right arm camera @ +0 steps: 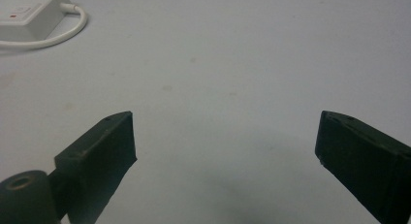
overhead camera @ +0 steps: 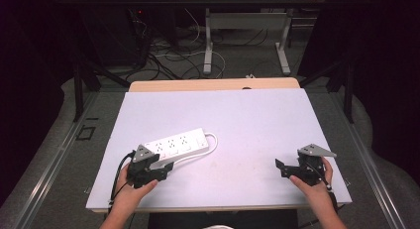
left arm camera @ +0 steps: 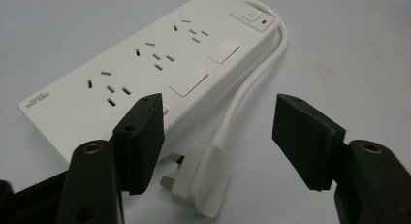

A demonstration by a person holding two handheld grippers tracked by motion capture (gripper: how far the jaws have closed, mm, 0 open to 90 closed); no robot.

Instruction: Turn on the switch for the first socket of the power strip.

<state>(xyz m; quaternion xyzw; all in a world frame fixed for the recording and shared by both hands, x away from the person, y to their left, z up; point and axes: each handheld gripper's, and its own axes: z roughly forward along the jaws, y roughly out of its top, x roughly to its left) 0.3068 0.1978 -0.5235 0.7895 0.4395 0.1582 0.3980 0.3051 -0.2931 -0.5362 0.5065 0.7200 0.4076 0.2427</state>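
The left gripper (left arm camera: pixel 218 136) stands part open, its jaws on either side of the white plug (left arm camera: pixel 201 180) with a clear gap to each pad; nothing is gripped. The right gripper (right arm camera: pixel 225 141) stands wide open and empty, well apart from the plug, above bare counter (overhead camera: pixel 247 120).

Step in hand: judged from the jaw position, the approach to the plug is complete and the grasp is about to be made. The next move calls for the following:
- Centre the plug body between the pads; it lies nearer the left-hand pad in the left gripper view.
- Close on the flat sides of the body, not on the metal pins (left arm camera: pixel 169 170), which point toward that same pad.
- Allow slack in the cord (left arm camera: pixel 252 83) before lifting, as it is short and curves tightly.

Description of the parts: the plug is white, flat-sided and rounded, and lies on its side on the counter. The power strip (left arm camera: pixel 145 73) lies just beyond the plug, its long edge nearly touching the pins. It is a white rectangular bar with three socket groups in a row, two blank rectangular panels along the near edge, and a rocker switch with a small red mark at the far end. The cord leaves that far end, loops round and runs back alongside the strip to the plug.
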